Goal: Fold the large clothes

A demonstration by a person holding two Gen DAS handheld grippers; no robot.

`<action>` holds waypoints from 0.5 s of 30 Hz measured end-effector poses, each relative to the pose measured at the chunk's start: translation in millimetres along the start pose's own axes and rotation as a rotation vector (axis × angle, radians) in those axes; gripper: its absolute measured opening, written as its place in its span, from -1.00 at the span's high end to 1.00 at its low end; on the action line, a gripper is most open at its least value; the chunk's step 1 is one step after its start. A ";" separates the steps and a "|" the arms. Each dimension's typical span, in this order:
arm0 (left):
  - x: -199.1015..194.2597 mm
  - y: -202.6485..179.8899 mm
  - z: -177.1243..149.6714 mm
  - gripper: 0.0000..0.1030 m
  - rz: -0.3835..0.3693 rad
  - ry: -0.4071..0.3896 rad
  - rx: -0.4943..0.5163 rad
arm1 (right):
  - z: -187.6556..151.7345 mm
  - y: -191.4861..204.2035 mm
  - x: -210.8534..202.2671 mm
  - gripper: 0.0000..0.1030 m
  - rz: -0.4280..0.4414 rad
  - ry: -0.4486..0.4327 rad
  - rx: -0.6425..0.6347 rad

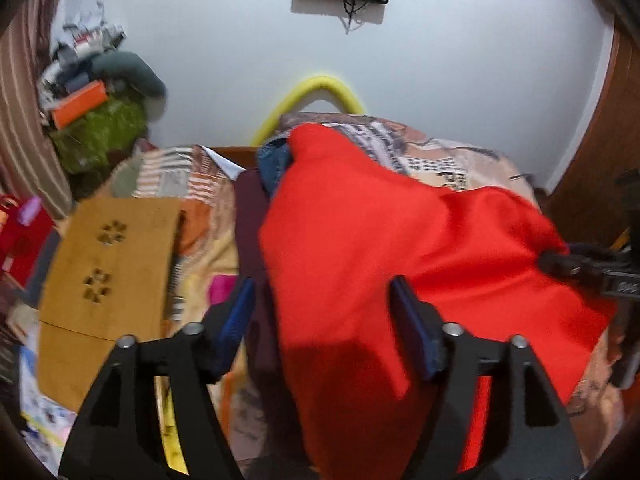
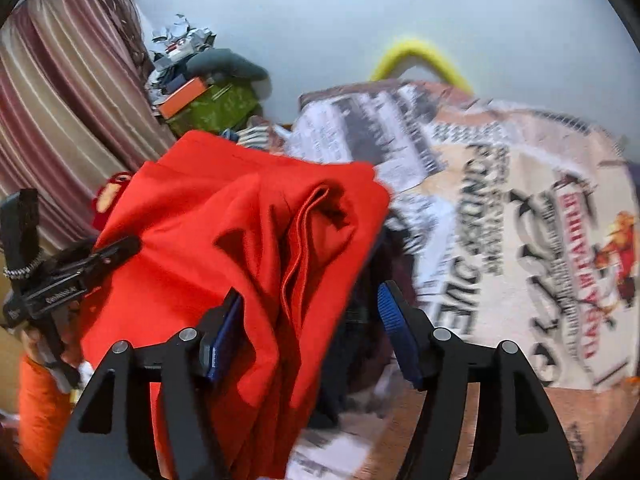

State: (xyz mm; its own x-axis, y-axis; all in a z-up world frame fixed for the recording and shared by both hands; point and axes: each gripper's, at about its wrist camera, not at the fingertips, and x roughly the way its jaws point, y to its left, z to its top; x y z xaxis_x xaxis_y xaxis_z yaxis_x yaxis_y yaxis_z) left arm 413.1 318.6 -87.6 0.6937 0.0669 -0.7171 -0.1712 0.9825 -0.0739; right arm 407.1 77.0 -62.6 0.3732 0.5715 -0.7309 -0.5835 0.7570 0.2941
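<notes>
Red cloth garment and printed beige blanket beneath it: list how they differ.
The red cloth garment is one plain, solid colour; the printed beige blanket carries lettering and pictures. The garment is bunched, with a hemmed edge doubled over in deep folds; the blanket is spread out mostly flat. The garment lies on top; the blanket is the layer under it. Both are soft fabric on the bed.

One bright red cloth garment (image 1: 400, 240). One dark maroon garment (image 1: 252, 220) beside it. One printed beige bedspread (image 2: 500, 208). One flat wooden board (image 1: 108, 264) with two flower-shaped cut-outs. One curved yellow tube (image 1: 316, 88). One striped curtain (image 2: 60, 120). Two black two-finger grippers with blue pads.
</notes>
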 end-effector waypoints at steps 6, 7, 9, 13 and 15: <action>-6.5 12.5 -2.2 -0.53 0.024 0.048 -0.091 | -13.8 -13.0 -10.4 -0.22 -0.187 0.022 0.018; -11.8 11.4 -2.4 -0.53 0.020 0.049 -0.100 | -16.2 -14.1 -14.2 -0.22 -0.181 0.025 0.022; -23.2 9.3 -2.1 -0.53 0.021 0.038 -0.104 | -20.0 -12.9 -27.9 -0.22 -0.173 0.004 0.028; -61.2 -7.0 -5.9 -0.53 0.047 -0.003 -0.054 | -20.4 3.0 -58.5 -0.22 -0.166 -0.060 0.006; -83.2 -17.1 -8.4 -0.53 0.055 -0.034 -0.034 | -20.8 18.2 -80.7 -0.22 -0.154 -0.110 -0.021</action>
State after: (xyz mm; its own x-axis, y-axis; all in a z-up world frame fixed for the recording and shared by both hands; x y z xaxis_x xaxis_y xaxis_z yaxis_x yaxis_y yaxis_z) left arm 352.4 294.8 -32.4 0.7060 0.1275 -0.6967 -0.2330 0.9707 -0.0585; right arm 351.4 38.1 -11.1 0.5352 0.4817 -0.6939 -0.5277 0.8321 0.1706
